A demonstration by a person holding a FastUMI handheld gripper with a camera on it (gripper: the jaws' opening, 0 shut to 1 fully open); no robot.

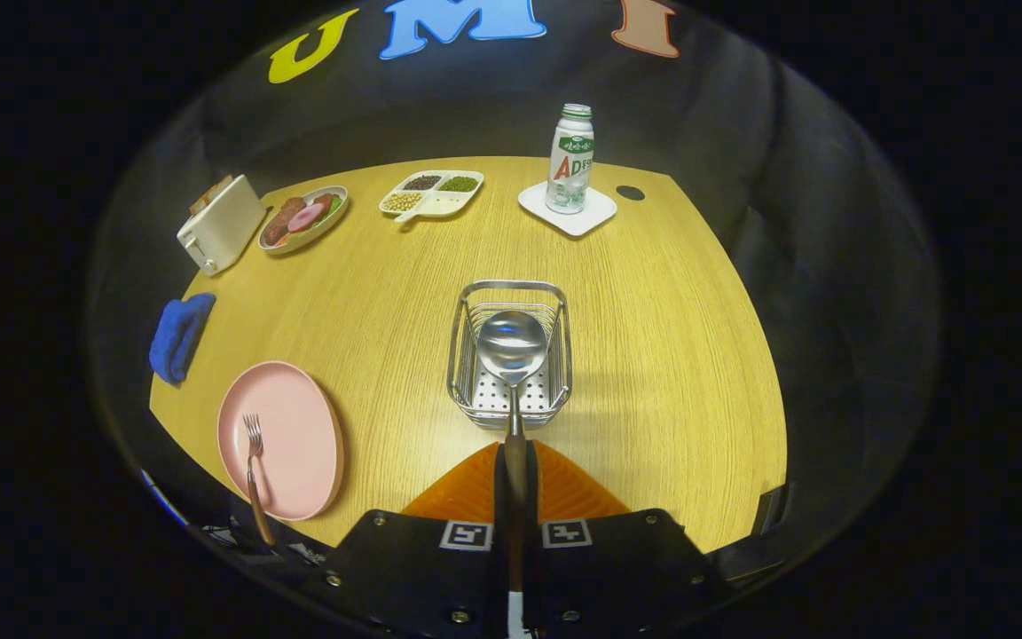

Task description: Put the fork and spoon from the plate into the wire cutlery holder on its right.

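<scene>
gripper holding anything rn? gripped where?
Yes: the spoon, pinched by its wooden handle between the fingers of the gripper. Its bowl hangs over the wire cutlery holder. The fork lies on the pink plate.

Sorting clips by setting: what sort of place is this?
Likely a staged dining or kitchen tabletop in a booth: a wooden table with a toaster, food plates, and a wire cutlery holder. The gripper holds a spoon.

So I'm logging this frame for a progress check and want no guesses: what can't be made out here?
- Wooden-handled steel spoon: its handle is hidden between the gripper fingers in the gripper view.
- Spoon bowl over the wire cutlery holder: whether they touch is unclear.
- Wooden-handled fork on the pink oval plate: handle end fades into shadow.
</scene>
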